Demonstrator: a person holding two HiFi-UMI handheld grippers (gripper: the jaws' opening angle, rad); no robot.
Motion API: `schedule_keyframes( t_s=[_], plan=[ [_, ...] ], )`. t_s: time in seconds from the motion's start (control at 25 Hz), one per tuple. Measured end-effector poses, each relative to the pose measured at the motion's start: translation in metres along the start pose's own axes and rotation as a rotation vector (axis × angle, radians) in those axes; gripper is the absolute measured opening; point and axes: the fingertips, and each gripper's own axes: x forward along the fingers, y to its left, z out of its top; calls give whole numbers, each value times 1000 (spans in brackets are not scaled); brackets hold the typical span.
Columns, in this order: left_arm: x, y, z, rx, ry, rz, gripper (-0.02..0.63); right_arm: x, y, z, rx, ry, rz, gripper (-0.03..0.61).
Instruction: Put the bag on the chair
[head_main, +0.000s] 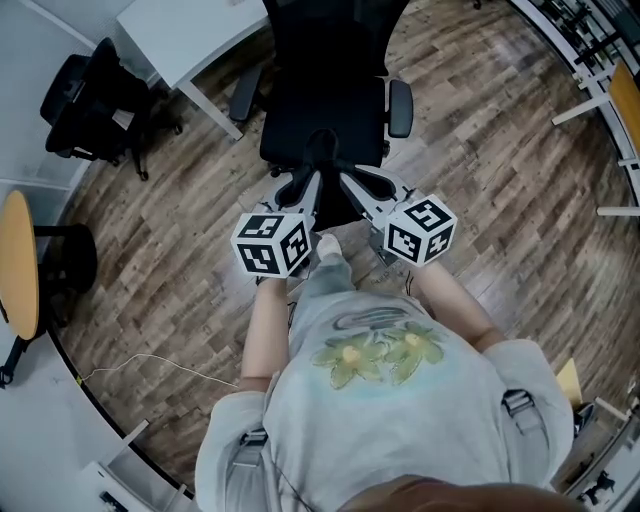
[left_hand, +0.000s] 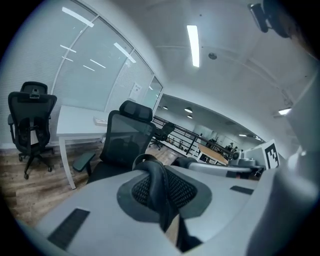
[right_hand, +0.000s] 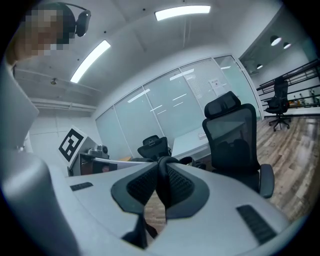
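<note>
Wood-plank floor (head_main: 500, 130), white desk (head_main: 190, 35), blk chair (head_main: 90, 95) beside it; frosted glass wall (left_hand: 90, 75), 2 ceiling strip lights (right_hand: 182, 12).

Directly ahead of the left gripper (head_main: 306, 182) and right gripper (head_main: 352, 180): the chair (head_main: 325, 100), on the floor (head_main: 480, 150). Between the two grippers, before its seat: the bag (head_main: 334, 205). Left of the chair: a worktop (head_main: 185, 30); further left, a second chair (head_main: 90, 95).

Office: white desk (head_main: 190, 40), swivel chairs (head_main: 320, 100)
</note>
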Motion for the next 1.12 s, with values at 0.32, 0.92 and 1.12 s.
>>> schedule_keyframes(
  t_s=[0.32,0.92,1.12],
  plan=[
    [34,43,64,54,-44,-27,38,54,-28,49,-29,-55,-23,57],
    [55,80,93,57,-35,-36,38,97,-43,69,0,-51,-25,57],
    [66,85,93,48,-22,-39,40,102,-54,69,9,-46,-26,57]
  ],
)
